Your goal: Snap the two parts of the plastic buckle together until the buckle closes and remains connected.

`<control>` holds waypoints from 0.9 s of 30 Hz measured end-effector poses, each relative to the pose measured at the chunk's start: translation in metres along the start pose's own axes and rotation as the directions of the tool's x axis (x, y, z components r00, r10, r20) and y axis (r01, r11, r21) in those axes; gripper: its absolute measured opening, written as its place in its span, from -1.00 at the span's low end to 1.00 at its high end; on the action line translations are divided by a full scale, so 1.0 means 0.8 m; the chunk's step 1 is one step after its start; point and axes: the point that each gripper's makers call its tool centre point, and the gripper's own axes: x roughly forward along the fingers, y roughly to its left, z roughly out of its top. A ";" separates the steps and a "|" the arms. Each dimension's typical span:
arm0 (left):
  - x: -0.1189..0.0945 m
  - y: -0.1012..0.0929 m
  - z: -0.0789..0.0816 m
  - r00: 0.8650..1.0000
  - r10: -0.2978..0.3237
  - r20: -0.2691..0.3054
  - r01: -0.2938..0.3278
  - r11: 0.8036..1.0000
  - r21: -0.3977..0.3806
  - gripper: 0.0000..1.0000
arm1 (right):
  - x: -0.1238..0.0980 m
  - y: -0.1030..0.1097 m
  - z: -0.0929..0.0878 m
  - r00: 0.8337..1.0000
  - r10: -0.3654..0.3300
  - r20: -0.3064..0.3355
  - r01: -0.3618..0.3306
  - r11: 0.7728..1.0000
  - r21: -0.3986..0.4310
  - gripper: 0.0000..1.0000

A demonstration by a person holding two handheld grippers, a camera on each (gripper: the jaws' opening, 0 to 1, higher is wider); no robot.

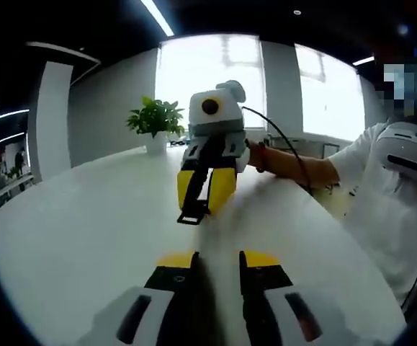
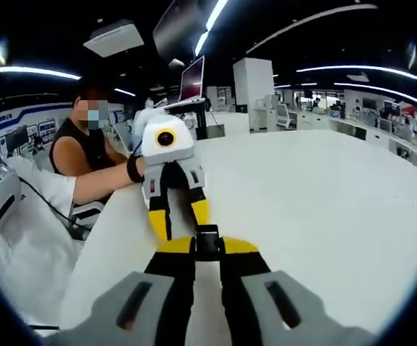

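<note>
The right gripper (image 2: 207,246) has its fingers clamped on a black buckle part (image 2: 207,241), held up facing the left gripper (image 2: 178,216), whose fingers stand apart with nothing visible between them, seemingly lined up for mating. All around them the white table (image 2: 323,209) leaves ample room, edges well away.

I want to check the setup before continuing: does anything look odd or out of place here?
Slightly odd: the right gripper pinches the black buckle, while the left gripper faces it with open, empty jaws. I cannot tell whether the buckle is one half or already joined. Nothing looks spilled or damaged.
</note>
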 end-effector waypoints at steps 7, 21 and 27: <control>-0.002 0.016 0.004 0.994 0.113 0.012 -0.113 0.993 0.027 -0.09 | -0.010 -0.042 0.012 0.981 -0.186 0.048 0.186 0.983 0.001 -0.79; -0.059 0.142 -0.001 0.812 0.583 0.018 -0.581 0.812 -0.063 0.97 | -0.016 -0.090 0.011 0.923 -0.382 0.045 0.383 0.923 -0.019 -0.79; -0.070 0.158 0.002 0.770 0.637 0.034 -0.627 0.767 -0.137 0.99 | -0.020 -0.099 0.015 0.910 -0.411 0.060 0.413 0.911 -0.017 -0.79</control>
